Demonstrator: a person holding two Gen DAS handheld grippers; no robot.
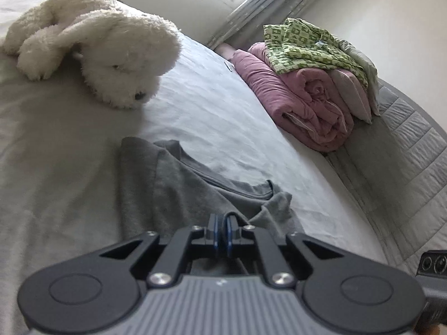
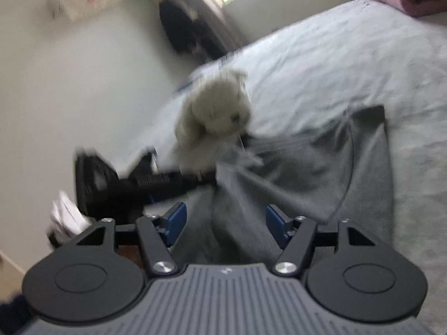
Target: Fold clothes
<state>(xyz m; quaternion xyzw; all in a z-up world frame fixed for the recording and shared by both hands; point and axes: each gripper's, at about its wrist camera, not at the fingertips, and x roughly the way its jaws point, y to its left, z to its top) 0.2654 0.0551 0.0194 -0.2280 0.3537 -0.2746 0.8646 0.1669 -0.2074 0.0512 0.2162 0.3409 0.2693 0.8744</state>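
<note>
Bed point(image 1: 69, 145): white sheet, grey shirt point(image 1: 178, 189) lying on it just in front of the plush dog point(image 1: 111, 55). Shirt partly folded, collar showing, one corner rumpled. Left gripper point(image 1: 222, 233): fingers pressed together, clamped on a fold of the shirt. Right gripper point(image 2: 225, 223): fingers spread wide, shirt fabric hanging between them, gripping nothing. Right view blurred.

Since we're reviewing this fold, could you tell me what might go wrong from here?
The left gripper is shut on the grey T-shirt, but the right gripper is open with cloth only between its fingers, so the fold may go crooked. The plush toy lies close beyond the collar; a swung shirt could snag it.
</note>
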